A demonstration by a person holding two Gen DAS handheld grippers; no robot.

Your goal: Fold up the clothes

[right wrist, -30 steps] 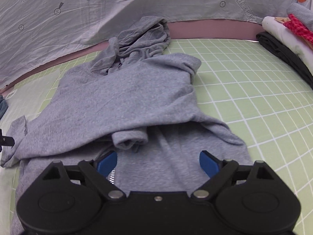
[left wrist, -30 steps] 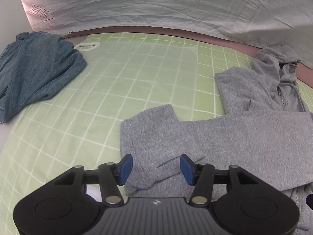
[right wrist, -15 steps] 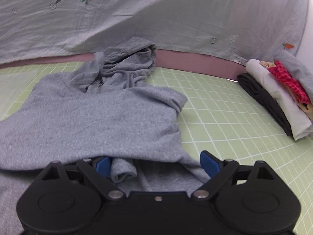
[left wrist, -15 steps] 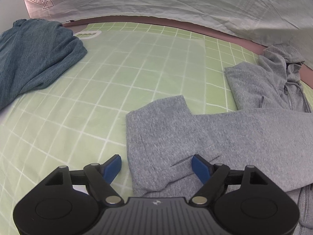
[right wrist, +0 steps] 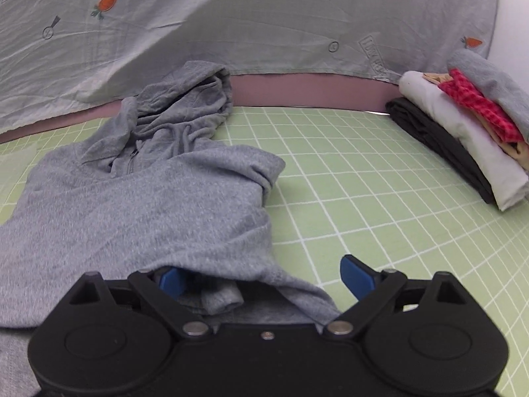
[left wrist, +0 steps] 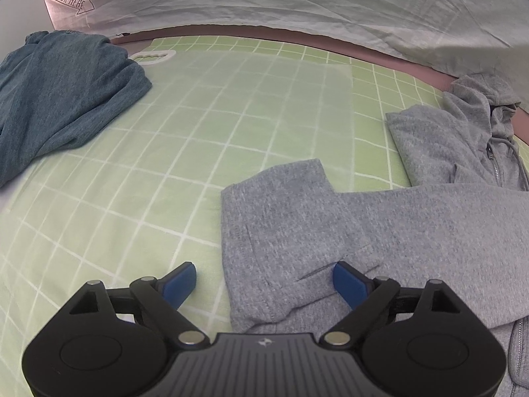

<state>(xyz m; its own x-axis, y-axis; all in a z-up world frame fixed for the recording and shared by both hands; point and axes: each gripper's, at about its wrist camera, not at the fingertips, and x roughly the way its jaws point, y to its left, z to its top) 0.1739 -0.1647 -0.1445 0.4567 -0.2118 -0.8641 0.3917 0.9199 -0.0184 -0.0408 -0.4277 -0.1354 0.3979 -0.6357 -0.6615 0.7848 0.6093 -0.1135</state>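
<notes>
A grey zip hoodie [left wrist: 413, 218] lies on the green checked mat [left wrist: 205, 125], one sleeve folded across its body. In the left wrist view the sleeve cuff [left wrist: 264, 231] lies flat between the spread blue pads of my left gripper [left wrist: 264, 281]; its jaws are opening and press on nothing. In the right wrist view the hoodie [right wrist: 139, 205] fills the left half, its hood [right wrist: 188, 99] bunched at the far edge. My right gripper [right wrist: 264, 276] stands open over the hoodie's near edge, with a rolled cuff [right wrist: 221, 297] loose between its fingers.
A crumpled teal garment [left wrist: 56, 99] lies at the mat's far left beside a white handle-shaped piece [left wrist: 152, 57]. A stack of folded clothes [right wrist: 463, 125] sits at the far right. A pale sheet with carrot prints [right wrist: 231, 16] hangs behind.
My left gripper's jaws spread wide off the sleeve cuff, which now lies flat. The right gripper swung right, so the hoodie shifted left and the folded stack came further into view.
</notes>
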